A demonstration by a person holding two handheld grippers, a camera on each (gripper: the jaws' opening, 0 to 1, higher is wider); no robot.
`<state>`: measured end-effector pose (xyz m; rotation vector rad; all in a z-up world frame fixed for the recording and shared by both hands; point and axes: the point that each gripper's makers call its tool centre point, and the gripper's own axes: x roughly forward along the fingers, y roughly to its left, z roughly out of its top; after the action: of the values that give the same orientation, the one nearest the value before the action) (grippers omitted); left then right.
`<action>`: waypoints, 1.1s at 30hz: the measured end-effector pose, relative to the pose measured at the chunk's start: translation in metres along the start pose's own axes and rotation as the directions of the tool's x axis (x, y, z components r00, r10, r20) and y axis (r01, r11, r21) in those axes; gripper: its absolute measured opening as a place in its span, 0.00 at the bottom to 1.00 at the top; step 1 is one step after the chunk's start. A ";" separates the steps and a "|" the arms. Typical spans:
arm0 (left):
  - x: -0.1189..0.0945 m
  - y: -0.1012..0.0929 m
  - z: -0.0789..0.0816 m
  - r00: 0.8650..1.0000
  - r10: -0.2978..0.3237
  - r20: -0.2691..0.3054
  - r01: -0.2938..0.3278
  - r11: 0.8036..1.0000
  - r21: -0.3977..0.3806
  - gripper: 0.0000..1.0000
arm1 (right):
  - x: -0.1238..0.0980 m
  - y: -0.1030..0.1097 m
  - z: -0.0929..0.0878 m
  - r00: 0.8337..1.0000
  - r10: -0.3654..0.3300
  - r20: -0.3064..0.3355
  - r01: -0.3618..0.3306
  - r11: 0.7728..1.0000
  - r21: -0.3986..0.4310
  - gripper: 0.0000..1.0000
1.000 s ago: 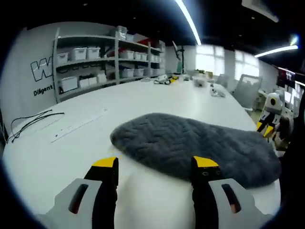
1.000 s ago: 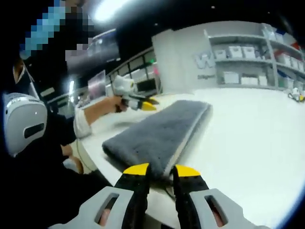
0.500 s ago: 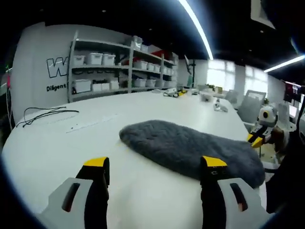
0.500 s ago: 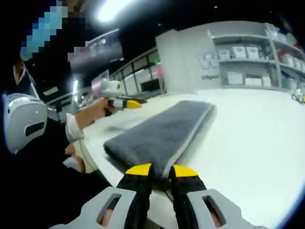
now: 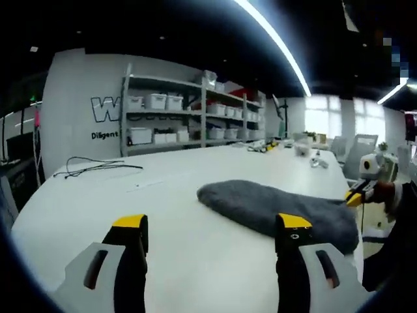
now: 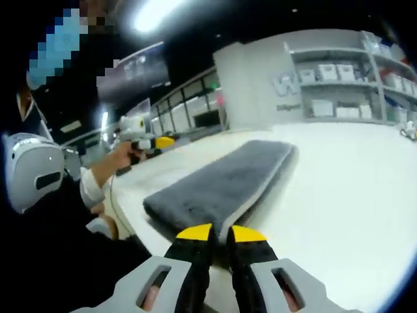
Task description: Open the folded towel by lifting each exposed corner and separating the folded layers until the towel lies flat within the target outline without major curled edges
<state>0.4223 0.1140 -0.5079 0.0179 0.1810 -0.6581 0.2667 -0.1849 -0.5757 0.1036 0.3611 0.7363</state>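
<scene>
A grey towel [image 5: 273, 207] lies folded into a long strip on the white table [image 5: 169, 222]. My left gripper [image 5: 212, 229] is open, its yellow-tipped jaws wide apart with nothing between them, and it hovers short of the towel's left end. At the towel's far end sits the right gripper [image 5: 357, 195]. In the right gripper view the towel [image 6: 221, 179] stretches away from my right gripper [image 6: 220, 233], whose jaws are nearly together with the towel's pale near corner running down between them. A hand holds the left gripper [image 6: 148, 141] beyond the table's edge.
Shelves with white bins [image 5: 176, 120] stand against the back wall. A black cable [image 5: 98, 166] lies on the table's far left, and small items [image 5: 306, 151] lie at its far end. The person's body [image 6: 58, 222] is close on the left of the right gripper view.
The left gripper has drawn back from the towel, which now sits farther off in its view. The right gripper's jaws have narrowed around the towel's near corner.
</scene>
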 end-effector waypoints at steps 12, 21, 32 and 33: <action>-0.046 0.006 -0.012 0.997 0.063 0.035 -0.060 0.996 -0.067 0.90 | 0.005 0.000 -0.002 1.000 0.006 0.015 -0.006 0.999 0.034 0.05; -0.063 -0.003 -0.016 0.993 0.110 0.039 -0.112 0.993 0.038 1.00 | 0.008 0.000 0.001 1.000 0.007 0.019 -0.007 0.999 0.032 0.04; -0.086 -0.011 -0.025 0.992 0.116 0.055 -0.115 0.993 -0.015 1.00 | 0.009 0.003 0.011 0.999 0.008 0.042 -0.009 1.000 0.015 0.04; -0.089 -0.010 -0.025 0.991 0.122 0.061 -0.122 0.993 -0.008 1.00 | 0.011 0.003 0.013 0.999 0.010 0.046 -0.010 1.000 0.012 0.03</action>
<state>0.3430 0.1615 -0.5168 0.0048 0.1213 -0.5359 0.2765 -0.1751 -0.5662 0.1341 0.3218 0.7403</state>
